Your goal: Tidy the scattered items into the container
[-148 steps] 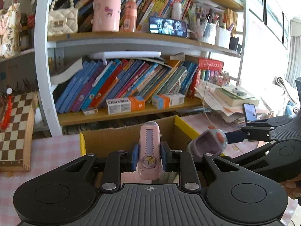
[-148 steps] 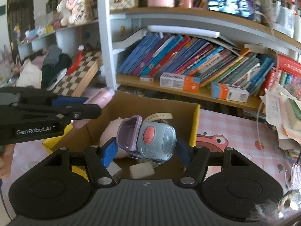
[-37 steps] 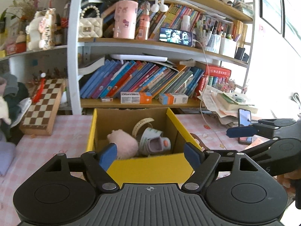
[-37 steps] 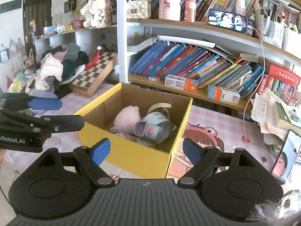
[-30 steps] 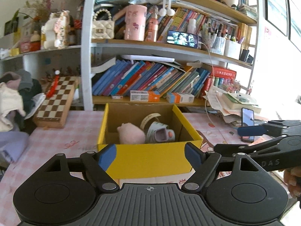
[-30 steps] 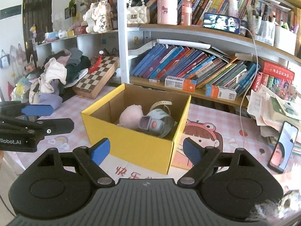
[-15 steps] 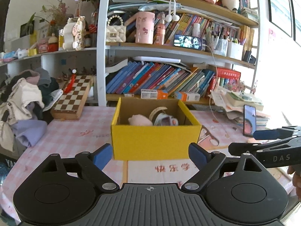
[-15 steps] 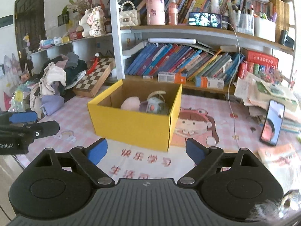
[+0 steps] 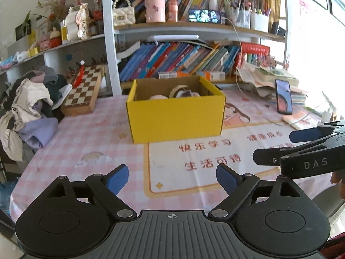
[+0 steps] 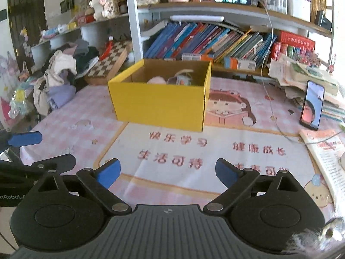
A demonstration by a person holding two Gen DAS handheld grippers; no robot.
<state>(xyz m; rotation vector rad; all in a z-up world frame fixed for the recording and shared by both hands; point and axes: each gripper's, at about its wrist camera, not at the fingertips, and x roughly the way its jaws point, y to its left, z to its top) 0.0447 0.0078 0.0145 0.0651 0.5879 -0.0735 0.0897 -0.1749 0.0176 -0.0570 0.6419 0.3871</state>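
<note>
A yellow cardboard box (image 9: 175,116) (image 10: 159,105) stands on the pink checked tablecloth, well beyond both grippers. Over its rim show a pink plush toy (image 9: 158,97) (image 10: 157,80), a grey-blue toy (image 10: 182,79) and a beige strap (image 9: 177,88). My left gripper (image 9: 172,178) is open and holds nothing, near the table's front edge. My right gripper (image 10: 167,171) is also open and holds nothing. Each gripper appears from the side in the other's view: the right gripper (image 9: 301,149) at the right edge, the left gripper (image 10: 28,149) at the left edge.
A phone (image 10: 312,105) leans on stacked papers at the right, with a booklet (image 10: 325,151) and a cable nearby. A chessboard (image 9: 83,92) and a clothes pile (image 9: 28,105) lie at the left. Bookshelves (image 9: 179,58) rise behind the box.
Both grippers let go of their toys into the box, opened, and pulled back towards the table's front edge. The box now looks smaller and farther away.
</note>
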